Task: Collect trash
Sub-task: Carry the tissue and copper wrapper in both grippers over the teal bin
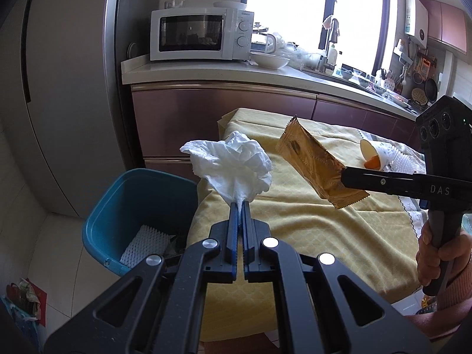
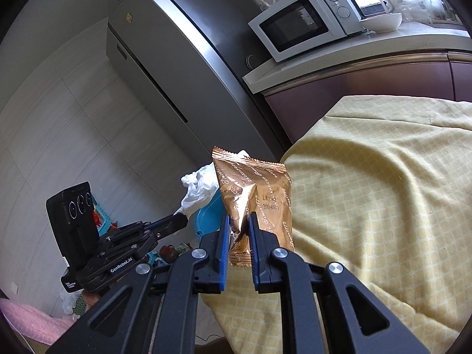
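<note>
Clamping a crumpled white tissue by its twisted tail, the left claw holds it up near the edge of the yellow-clothed desk, just beside the teal trash bin on the floor. That placement looks deliberate: a short swing to the left would put the tissue over the bin's mouth. The right claw is closed on the lower part of a gold foil snack wrapper, carrying it clear of the cloth and angled toward the same bin, so both pieces seem to be headed there together. Inside the bin lies a white foam fruit net with something dark beside it that I cannot make out. Farther back on the desk, a tipped paper cup with an orange scrap at its mouth and another foam net are not yet collected.
</note>
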A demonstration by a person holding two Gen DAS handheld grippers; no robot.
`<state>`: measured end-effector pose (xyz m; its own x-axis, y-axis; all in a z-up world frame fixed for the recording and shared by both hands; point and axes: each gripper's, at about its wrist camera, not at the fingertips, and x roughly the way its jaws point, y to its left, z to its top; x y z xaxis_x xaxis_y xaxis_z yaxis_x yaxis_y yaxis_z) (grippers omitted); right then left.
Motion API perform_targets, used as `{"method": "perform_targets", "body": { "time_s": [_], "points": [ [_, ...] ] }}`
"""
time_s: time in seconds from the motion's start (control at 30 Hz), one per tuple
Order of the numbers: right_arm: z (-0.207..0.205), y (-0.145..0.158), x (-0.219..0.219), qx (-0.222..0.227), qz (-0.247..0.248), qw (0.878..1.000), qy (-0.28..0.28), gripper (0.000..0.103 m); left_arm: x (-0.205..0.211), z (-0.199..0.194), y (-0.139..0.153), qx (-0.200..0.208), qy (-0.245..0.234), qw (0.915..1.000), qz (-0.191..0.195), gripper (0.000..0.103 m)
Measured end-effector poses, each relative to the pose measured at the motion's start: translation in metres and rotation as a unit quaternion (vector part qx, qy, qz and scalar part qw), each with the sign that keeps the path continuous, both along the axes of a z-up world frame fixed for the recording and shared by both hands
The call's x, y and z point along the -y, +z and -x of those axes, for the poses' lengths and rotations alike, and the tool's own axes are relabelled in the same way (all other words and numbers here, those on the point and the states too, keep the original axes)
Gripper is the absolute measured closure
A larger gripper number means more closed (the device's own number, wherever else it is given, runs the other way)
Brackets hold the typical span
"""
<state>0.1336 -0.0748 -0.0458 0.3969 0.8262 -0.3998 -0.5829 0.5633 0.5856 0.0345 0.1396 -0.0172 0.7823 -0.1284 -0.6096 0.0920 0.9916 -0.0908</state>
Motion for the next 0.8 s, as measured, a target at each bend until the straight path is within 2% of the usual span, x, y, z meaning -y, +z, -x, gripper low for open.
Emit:
{"method": "perform_targets", "body": {
  "time_s": [0.8],
  "points": [
    [-0.021,0.011,-0.073,-0.001,-0.001,0.997,0.081,0.092,-0.064,0.002,-0.009,-0.013,0.082,0.9965,-0.004,0.1]
  ]
}}
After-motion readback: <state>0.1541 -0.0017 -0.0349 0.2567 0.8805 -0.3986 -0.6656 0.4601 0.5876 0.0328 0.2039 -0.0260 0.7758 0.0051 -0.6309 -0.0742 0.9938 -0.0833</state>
